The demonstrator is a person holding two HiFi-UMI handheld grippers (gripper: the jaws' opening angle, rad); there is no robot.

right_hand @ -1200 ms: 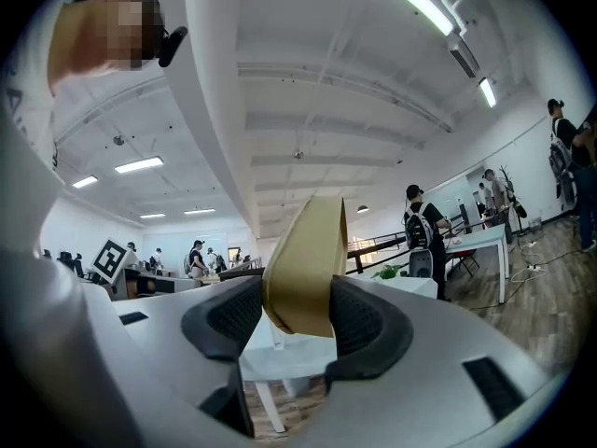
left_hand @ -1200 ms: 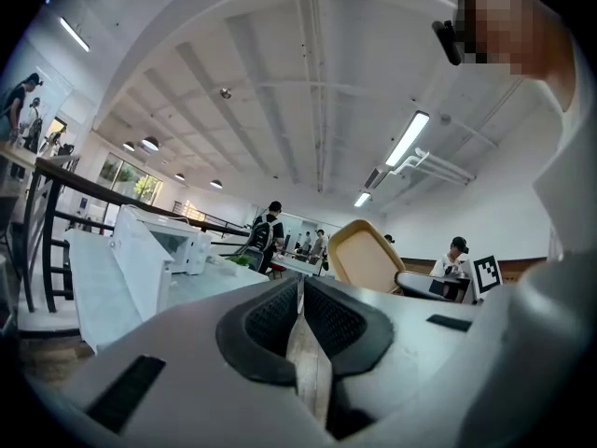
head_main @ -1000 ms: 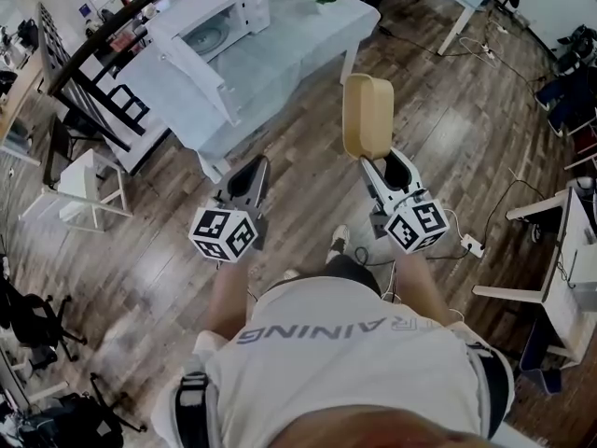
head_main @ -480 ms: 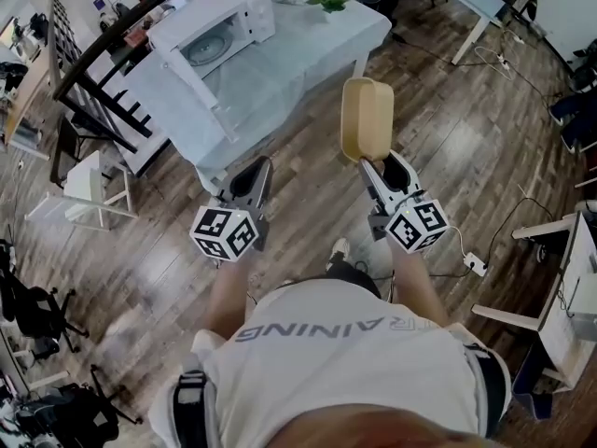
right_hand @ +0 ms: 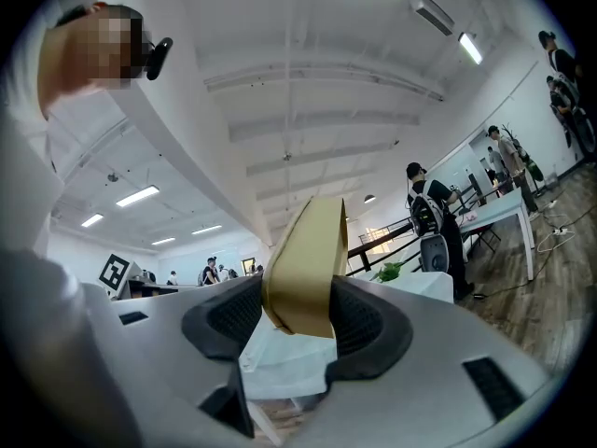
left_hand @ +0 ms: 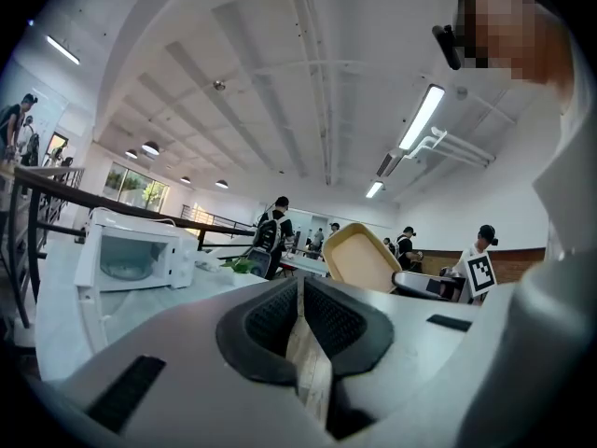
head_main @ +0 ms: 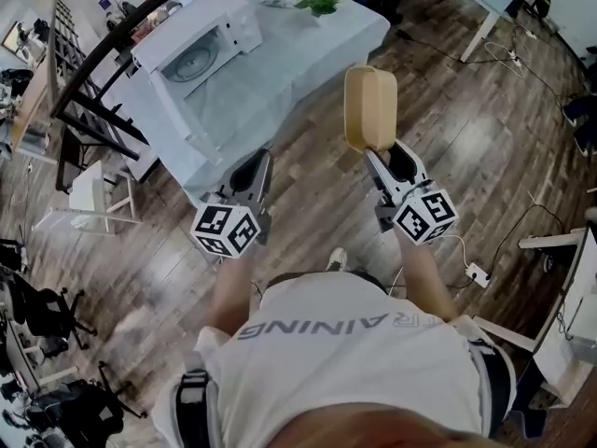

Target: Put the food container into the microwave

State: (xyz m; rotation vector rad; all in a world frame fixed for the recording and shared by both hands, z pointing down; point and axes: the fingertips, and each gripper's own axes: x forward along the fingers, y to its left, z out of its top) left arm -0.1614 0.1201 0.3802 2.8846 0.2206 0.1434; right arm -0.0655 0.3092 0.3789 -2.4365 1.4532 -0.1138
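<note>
The tan food container (head_main: 369, 107) stands on edge in the air, and my right gripper (head_main: 378, 152) is shut on its lower rim. In the right gripper view the container (right_hand: 308, 269) fills the gap between the black pads of the right gripper (right_hand: 298, 306). The white microwave (head_main: 191, 45) sits on the far left of a table with a pale blue cloth (head_main: 280, 63), its door (head_main: 182, 101) swung open toward me. My left gripper (head_main: 250, 180) is level, shut and empty, below the table's near corner. From the left gripper (left_hand: 300, 283) I see the microwave (left_hand: 135, 255) and the container (left_hand: 359, 258).
A small green plant (head_main: 320, 1) stands at the table's far end. A white chair (head_main: 89, 194) and a black railing (head_main: 84, 91) lie left of the table. A power strip (head_main: 478, 273) with cables lies on the wood floor at right. Other people stand in the background.
Both grippers have moved forward together toward the table, and the container stays in the right one. The table and microwave sit closer and further left in the head view.
</note>
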